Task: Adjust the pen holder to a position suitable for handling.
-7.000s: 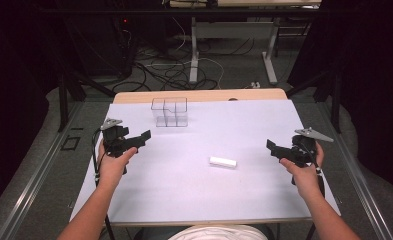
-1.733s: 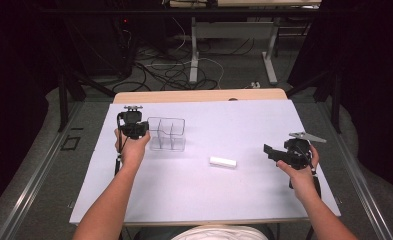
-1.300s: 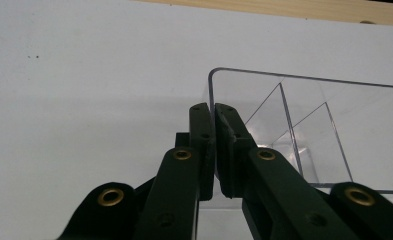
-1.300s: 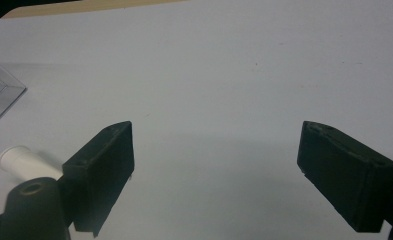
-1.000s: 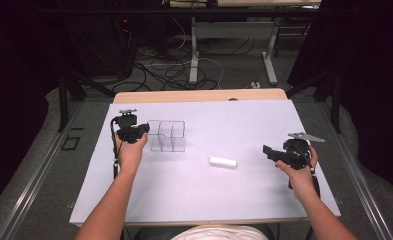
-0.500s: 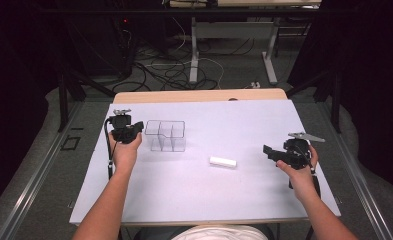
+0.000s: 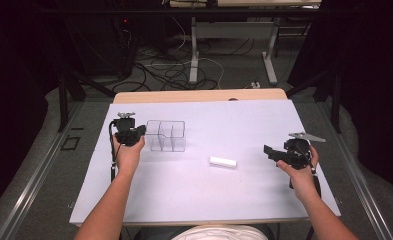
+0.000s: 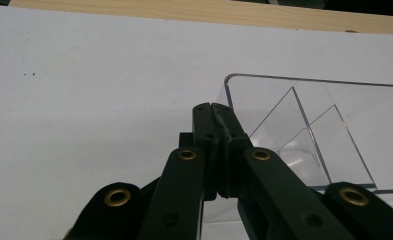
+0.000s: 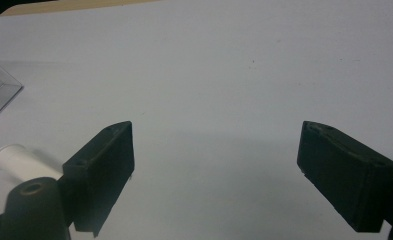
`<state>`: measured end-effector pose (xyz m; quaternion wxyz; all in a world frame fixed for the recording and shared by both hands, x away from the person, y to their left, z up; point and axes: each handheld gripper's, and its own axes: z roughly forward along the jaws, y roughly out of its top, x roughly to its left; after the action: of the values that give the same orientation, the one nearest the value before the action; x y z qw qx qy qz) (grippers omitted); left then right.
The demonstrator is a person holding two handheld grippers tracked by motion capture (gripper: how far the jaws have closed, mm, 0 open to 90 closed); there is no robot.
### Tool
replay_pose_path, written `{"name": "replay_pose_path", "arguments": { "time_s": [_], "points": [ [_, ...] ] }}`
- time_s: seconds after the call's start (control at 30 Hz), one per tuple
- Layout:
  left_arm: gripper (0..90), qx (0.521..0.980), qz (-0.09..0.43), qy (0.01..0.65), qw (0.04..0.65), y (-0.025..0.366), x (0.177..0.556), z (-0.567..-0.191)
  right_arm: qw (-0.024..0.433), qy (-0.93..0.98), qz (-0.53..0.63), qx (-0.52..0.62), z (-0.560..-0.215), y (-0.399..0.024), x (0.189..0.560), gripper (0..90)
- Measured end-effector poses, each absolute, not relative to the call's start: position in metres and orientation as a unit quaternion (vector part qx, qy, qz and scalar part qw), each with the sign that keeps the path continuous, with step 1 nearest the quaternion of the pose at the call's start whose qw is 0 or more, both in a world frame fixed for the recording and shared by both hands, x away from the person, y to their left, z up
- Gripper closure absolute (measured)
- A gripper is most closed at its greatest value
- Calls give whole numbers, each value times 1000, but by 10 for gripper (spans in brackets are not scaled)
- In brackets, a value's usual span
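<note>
Plainly, the left gripper (image 7: 134,132) is sitting at the left end of the clear box (image 7: 166,135), its jaws pressed together; in the left gripper view (image 8: 215,107) they are meeting right at the box's (image 8: 304,135) near corner, but whether a wall is being pinched between them or they are merely touching beside it I cannot tell (clear plastic is giving little away). The right gripper (image 7: 271,151) is hovering well apart on the right, jaws spread wide and holding nothing. The white tube (image 7: 222,162) is lying on the table (image 7: 244,120) between the two hands, its long axis running roughly left to right, nearer the right gripper, whose jaws are pointing toward it. In the right gripper view (image 9: 216,165) the tube (image 9: 14,159) is showing off to the left, partly hidden behind the left jaw, so its far end is cut off. The box's dividers are hard to count.
</note>
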<state>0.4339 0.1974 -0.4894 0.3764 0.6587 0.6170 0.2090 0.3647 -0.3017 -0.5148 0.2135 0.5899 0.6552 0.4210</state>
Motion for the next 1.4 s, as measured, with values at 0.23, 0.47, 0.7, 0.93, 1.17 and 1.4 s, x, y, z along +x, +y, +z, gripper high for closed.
{"name": "replay_pose_path", "arguments": {
  "time_s": [0.23, 0.47, 0.7, 0.93, 1.17, 1.4],
  "points": [
    [900, 654, 206, 620, 381, 195, 432, -490, 212, 658, 421, 588, -515, -300, 365, 147],
    [900, 664, 209, 605, 387, 177, 429, -491, 209, 656, 422, 590, -515, -300, 366, 147],
    [900, 677, 210, 587, 391, 151, 429, -492, 206, 657, 421, 590, -516, -299, 366, 147],
    [900, 684, 203, 576, 399, 126, 433, -493, 203, 657, 421, 591, -517, -298, 367, 147],
    [900, 690, 195, 569, 402, 104, 436, -493, 201, 658, 421, 591, -517, -298, 367, 147],
    [900, 691, 181, 567, 410, 91, 434, -493, 199, 658, 421, 592, -518, -298, 367, 147]
  ]
}}
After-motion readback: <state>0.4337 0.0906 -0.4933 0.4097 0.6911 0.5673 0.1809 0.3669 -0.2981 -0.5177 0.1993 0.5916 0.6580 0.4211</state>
